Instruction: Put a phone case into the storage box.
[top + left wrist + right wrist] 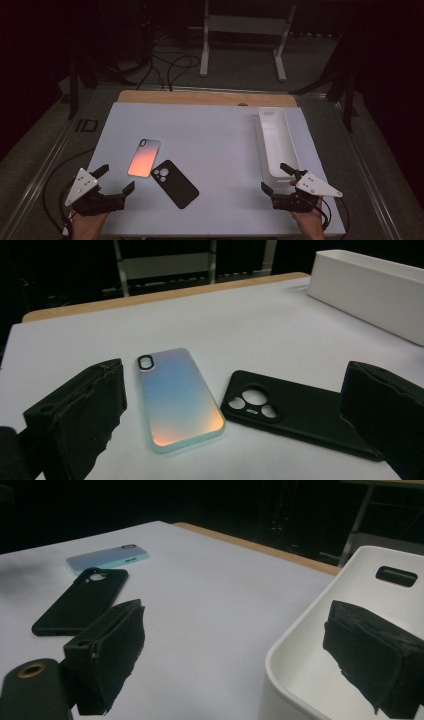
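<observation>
An iridescent orange-blue phone case (144, 158) (177, 397) (107, 558) lies flat on the white table, left of centre. A black phone case (174, 183) (295, 412) (81, 600) lies just right of it, camera cutout up. My left gripper (115, 180) (235, 425) rests open at the near left corner, jaws spread wide and pointing at both cases. A long white bin (277, 140) (367, 287) (320, 680) stands at the right. My right gripper (278, 176) (240, 650) is open at the bin's near end, one jaw over the bin, the other beside it.
The white table top (215, 135) has a wooden strip (200, 97) along its far edge. Beyond the table stand a white frame stand (240, 35) and loose cables (170, 67) on the floor. A dark rail (40, 170) runs along the left.
</observation>
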Demonstrator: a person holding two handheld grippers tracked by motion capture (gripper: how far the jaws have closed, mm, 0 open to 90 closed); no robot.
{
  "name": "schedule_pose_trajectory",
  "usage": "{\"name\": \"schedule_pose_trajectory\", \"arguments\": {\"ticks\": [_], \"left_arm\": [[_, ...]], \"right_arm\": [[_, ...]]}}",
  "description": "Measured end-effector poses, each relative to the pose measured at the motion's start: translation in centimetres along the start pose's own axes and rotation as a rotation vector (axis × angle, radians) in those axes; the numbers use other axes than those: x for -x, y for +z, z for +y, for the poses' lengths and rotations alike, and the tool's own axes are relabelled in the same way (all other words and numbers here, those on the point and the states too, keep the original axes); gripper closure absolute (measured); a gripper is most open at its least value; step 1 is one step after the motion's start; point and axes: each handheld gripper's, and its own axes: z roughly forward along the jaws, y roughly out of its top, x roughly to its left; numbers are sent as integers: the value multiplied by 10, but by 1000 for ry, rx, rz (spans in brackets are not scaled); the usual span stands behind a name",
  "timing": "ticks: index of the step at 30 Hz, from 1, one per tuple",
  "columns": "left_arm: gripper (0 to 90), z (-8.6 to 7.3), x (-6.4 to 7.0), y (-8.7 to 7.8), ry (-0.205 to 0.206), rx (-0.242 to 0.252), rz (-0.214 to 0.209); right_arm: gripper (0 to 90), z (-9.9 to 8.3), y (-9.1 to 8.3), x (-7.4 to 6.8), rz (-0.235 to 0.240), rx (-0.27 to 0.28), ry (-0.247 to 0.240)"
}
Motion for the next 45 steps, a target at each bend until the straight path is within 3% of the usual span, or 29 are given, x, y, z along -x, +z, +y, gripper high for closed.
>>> {"name": "schedule_pose_trajectory", "arguments": {"ticks": [24,34,45], "left_arm": [[0,4,-1,5,-14,-42,54],[0,14,0,18,3,-95,74],[0,22,-6,34,-7,-139,79]], "right_arm": [[96,-1,3,-1,-13,-16,4],[96,-1,6,-2,-8,-23,5],[96,-1,7,-2,-12,-24,11]]}}
